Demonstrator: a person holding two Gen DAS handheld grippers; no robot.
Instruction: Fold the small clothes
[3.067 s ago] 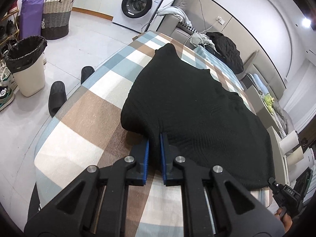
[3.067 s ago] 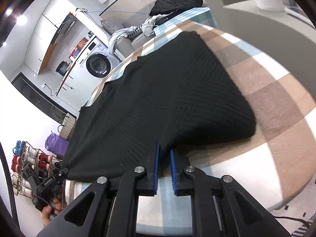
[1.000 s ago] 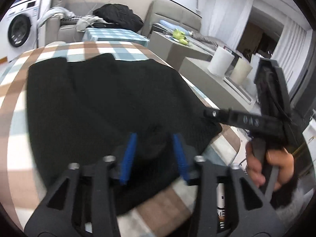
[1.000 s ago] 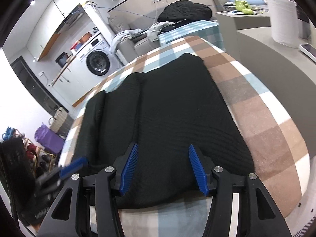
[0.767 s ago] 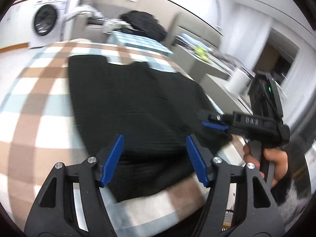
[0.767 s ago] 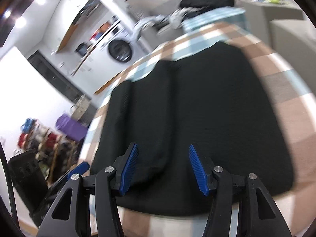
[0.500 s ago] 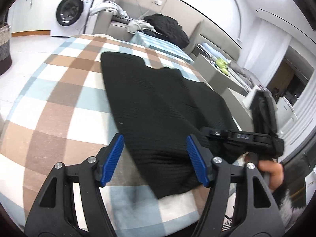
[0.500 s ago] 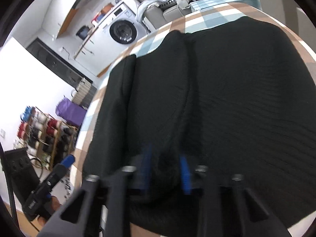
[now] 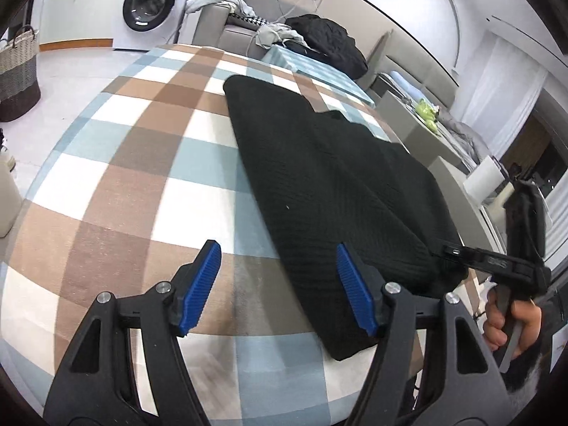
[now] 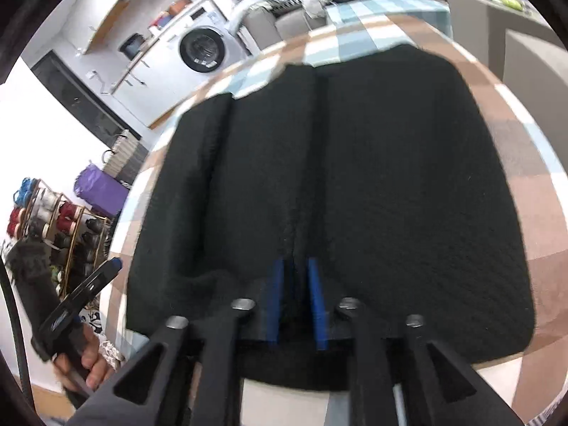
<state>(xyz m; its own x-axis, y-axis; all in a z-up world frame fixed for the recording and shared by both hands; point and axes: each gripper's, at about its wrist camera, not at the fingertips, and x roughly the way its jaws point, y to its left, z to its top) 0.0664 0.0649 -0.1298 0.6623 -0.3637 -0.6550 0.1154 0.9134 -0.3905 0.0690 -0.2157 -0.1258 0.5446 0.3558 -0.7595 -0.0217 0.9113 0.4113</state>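
Both grippers angled down at the near hem

Our left gripper [image 9: 278, 277] gapes over bare checked cloth [image 9: 142, 163]; our right gripper [image 10: 294, 294], jaws just easing apart, has a ridge of the black knit garment [image 10: 390, 184] between its pads, and whether they press it we cannot tell. The garment runs lengthwise away from us.

I see a black ribbed-knit garment [image 9: 330, 177] lying on my surface [image 9: 135, 163], which is covered in a check of brown, pale blue and white squares. My left claw [image 9: 278, 285] is black with bright blue ridged pads, and my right claw [image 10: 296, 303] matches it. Behind stand a white washing machine [image 9: 151, 3] and a purple bag [image 10: 97, 190].
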